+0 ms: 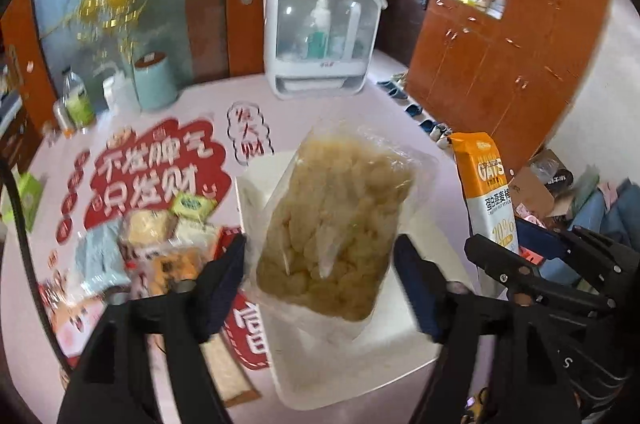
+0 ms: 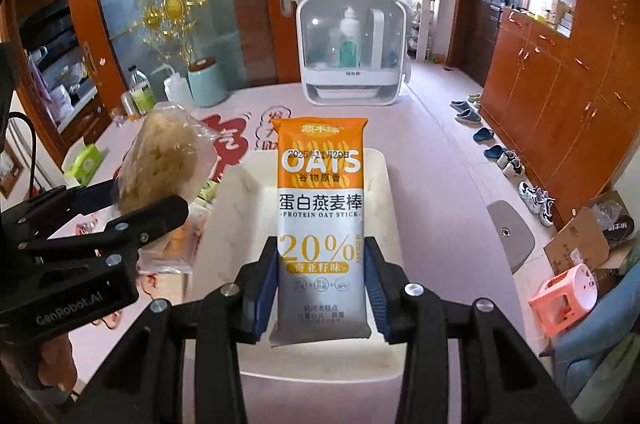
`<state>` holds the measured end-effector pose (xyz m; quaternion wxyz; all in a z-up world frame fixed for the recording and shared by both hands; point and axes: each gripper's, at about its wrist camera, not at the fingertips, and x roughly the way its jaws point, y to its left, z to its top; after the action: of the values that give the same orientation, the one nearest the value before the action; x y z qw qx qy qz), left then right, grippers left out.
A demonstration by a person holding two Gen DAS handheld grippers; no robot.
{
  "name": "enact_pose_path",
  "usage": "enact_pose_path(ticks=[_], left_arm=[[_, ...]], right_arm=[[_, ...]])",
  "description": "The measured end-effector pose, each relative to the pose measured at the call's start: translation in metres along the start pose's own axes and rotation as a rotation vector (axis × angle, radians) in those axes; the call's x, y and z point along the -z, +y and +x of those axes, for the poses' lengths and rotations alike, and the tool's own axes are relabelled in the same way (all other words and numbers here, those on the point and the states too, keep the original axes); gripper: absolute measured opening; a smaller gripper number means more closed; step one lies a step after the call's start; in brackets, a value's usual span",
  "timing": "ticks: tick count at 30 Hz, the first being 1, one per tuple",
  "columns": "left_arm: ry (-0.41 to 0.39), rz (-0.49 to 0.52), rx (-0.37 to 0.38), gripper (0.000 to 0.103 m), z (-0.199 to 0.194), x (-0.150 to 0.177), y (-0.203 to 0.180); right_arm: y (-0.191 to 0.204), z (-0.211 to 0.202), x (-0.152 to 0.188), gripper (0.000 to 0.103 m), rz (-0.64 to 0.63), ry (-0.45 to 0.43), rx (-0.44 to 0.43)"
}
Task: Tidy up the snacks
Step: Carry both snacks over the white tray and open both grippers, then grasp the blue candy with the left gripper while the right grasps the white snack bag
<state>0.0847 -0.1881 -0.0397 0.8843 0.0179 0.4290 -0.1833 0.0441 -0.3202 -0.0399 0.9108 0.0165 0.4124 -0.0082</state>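
Observation:
A clear bag of pale yellow puffed snacks (image 1: pixel 336 224) hangs tilted over a white tray (image 1: pixel 256 183), between the fingers of my left gripper (image 1: pixel 320 252). The jaws stand wide, with a thin gap at the left pad, so the gripper is open. In the right wrist view the same bag (image 2: pixel 160 159) shows left of the tray (image 2: pixel 232 224). My right gripper (image 2: pixel 320 248) is shut on the lower sides of an orange and white oat stick pack (image 2: pixel 320 207), held upright above the tray. That pack (image 1: pixel 486 191) also appears at the right of the left wrist view.
Several small snack packets (image 1: pixel 160 240) lie on the pink table left of the tray. A white cabinet with bottles (image 1: pixel 320 39) stands at the table's far edge, a teal canister (image 1: pixel 154 79) to its left. Shoes, a grey chair (image 2: pixel 512 232) and a pink stool (image 2: pixel 568 296) are on the right.

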Motion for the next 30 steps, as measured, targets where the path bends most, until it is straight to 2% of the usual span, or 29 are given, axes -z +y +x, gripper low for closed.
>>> enact_pose_path(ticks=[1, 3, 6, 10, 15, 20, 26, 30], left_arm=[[0.009, -0.009, -0.015, 0.093, 0.004, 0.000, 0.001], [0.023, -0.023, -0.053, 0.099, 0.010, -0.001, 0.003], [0.030, -0.037, -0.069, 0.102, 0.011, 0.000, 0.005], [0.016, -0.028, -0.116, 0.102, 0.006, 0.004, 0.005], [0.014, -0.033, -0.121, 0.102, -0.004, 0.013, 0.010], [0.031, -0.092, -0.104, 0.102, -0.010, 0.028, 0.029], [0.036, -0.064, -0.124, 0.102, -0.030, 0.052, 0.050], [0.043, -0.098, -0.130, 0.102, -0.052, 0.064, 0.082]], right_arm=[[-0.005, 0.006, -0.002, 0.043, 0.004, 0.013, -0.009], [-0.013, 0.014, -0.001, 0.046, 0.015, 0.030, -0.015], [-0.025, 0.024, -0.001, 0.059, 0.057, 0.054, -0.059], [-0.026, 0.030, 0.003, 0.062, 0.069, 0.075, -0.124], [-0.018, 0.029, 0.007, 0.065, 0.037, 0.083, -0.130], [-0.008, 0.022, 0.012, 0.071, 0.032, 0.073, -0.157], [0.009, 0.008, 0.019, 0.074, 0.036, 0.033, -0.147], [0.030, 0.000, 0.023, 0.077, 0.054, 0.027, -0.140]])
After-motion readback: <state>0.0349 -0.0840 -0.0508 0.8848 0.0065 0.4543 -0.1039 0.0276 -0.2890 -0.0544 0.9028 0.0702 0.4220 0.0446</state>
